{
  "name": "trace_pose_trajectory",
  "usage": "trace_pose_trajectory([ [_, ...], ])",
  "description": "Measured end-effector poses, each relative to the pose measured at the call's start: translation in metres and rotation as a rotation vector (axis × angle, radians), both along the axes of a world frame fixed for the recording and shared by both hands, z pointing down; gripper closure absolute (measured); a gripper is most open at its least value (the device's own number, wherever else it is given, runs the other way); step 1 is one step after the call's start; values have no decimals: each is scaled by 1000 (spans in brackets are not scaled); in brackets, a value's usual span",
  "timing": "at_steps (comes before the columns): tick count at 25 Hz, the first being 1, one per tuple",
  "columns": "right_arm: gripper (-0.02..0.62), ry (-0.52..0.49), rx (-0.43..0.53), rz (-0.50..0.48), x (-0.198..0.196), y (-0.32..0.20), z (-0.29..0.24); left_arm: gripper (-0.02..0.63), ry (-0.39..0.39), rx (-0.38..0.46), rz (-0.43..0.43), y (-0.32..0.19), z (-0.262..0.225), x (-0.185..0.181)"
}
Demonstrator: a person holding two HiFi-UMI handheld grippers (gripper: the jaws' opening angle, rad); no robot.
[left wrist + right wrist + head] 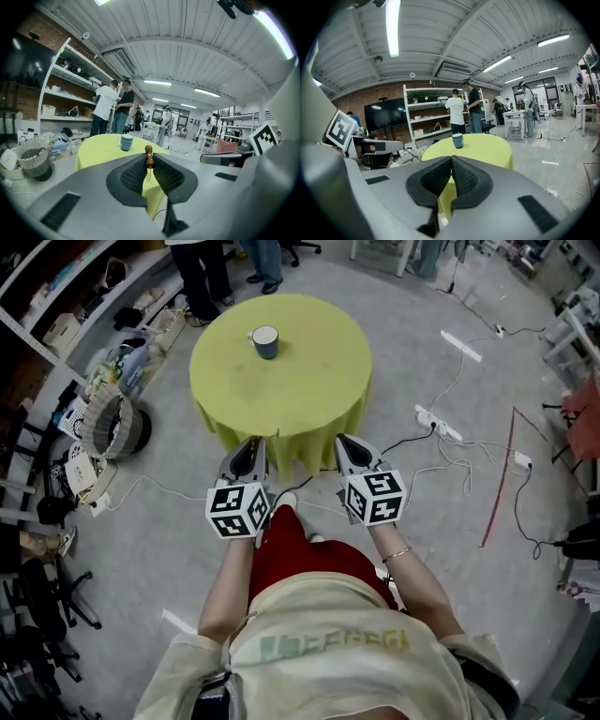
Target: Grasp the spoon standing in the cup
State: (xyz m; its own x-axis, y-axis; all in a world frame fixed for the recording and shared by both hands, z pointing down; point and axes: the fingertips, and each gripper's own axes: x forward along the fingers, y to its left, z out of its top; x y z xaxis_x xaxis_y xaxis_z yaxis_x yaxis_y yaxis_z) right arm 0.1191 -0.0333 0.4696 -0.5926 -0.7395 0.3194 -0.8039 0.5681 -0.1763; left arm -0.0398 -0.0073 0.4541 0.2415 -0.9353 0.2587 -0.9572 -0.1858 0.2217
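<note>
A blue-grey cup (265,341) stands on the round yellow-green table (309,381), toward its far side; no spoon shows in it. My left gripper (149,168) is shut on a small spoon (149,158) with a brown knobbed wooden handle that sticks up between the pads. In the head view that left gripper (251,448) hovers just before the table's near edge, well short of the cup. My right gripper (349,448) is level with it, its pads shut together with nothing between them. Both gripper views show the cup (126,141) (457,140) far ahead.
Two people stand beyond the table by shelving (70,89). A wicker basket (111,424) and clutter sit on the floor at left. Cables and a power strip (438,423) run over the floor at right. My red-trousered legs are below the grippers.
</note>
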Motion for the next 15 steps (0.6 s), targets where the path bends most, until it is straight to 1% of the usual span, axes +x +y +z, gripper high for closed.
trace_pose_trajectory([
  [6, 558, 3, 8, 1, -5, 9, -4, 554, -4, 3, -4, 11, -4, -5],
  [15, 558, -5, 6, -5, 0, 21, -4, 554, -13, 9, -7, 24, -9, 2],
])
